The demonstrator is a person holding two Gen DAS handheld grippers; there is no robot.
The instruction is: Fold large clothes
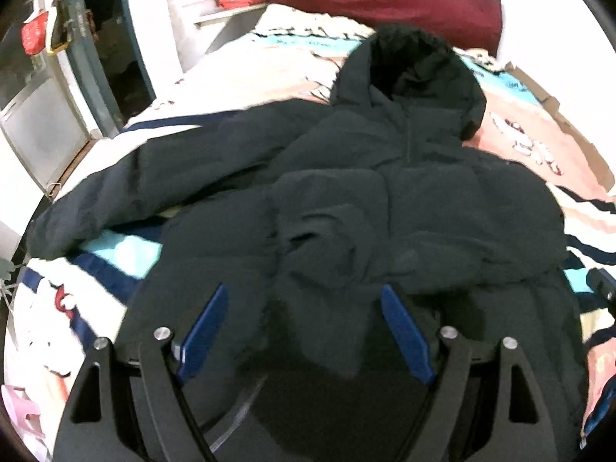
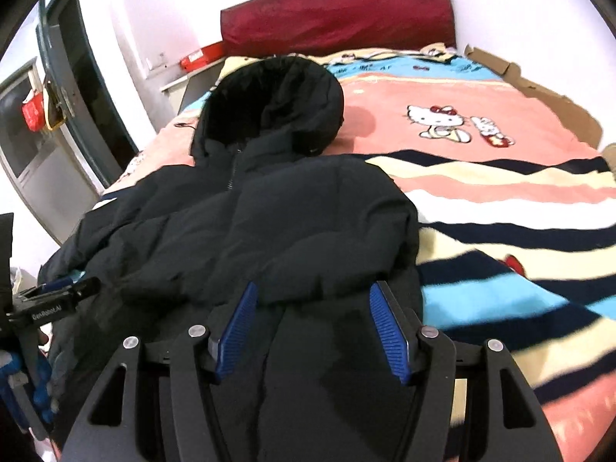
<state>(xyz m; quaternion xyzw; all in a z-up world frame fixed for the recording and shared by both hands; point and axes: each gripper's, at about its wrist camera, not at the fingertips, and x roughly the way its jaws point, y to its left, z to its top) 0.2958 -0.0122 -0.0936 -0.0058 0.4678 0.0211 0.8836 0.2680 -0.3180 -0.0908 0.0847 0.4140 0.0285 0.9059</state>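
A black hooded puffer jacket [image 1: 385,192] lies face up on the bed, hood [image 1: 419,65] toward the headboard. Its left sleeve [image 1: 154,177] stretches out to the left; its right sleeve is folded across the chest. My left gripper [image 1: 304,292] is open, hovering over the jacket's lower front. The jacket also shows in the right wrist view [image 2: 269,223]. My right gripper [image 2: 312,292] is open above the jacket's hem on its right side. The left gripper [image 2: 57,300] shows at the left edge of the right wrist view.
The bed carries a striped pink, cream and blue cartoon blanket [image 2: 481,200]. A dark red headboard cushion [image 2: 335,15] stands at the far end. Cardboard [image 2: 539,88] lines the bed's right side. A dark door [image 2: 77,88] and a grey cabinet [image 1: 42,131] stand on the left.
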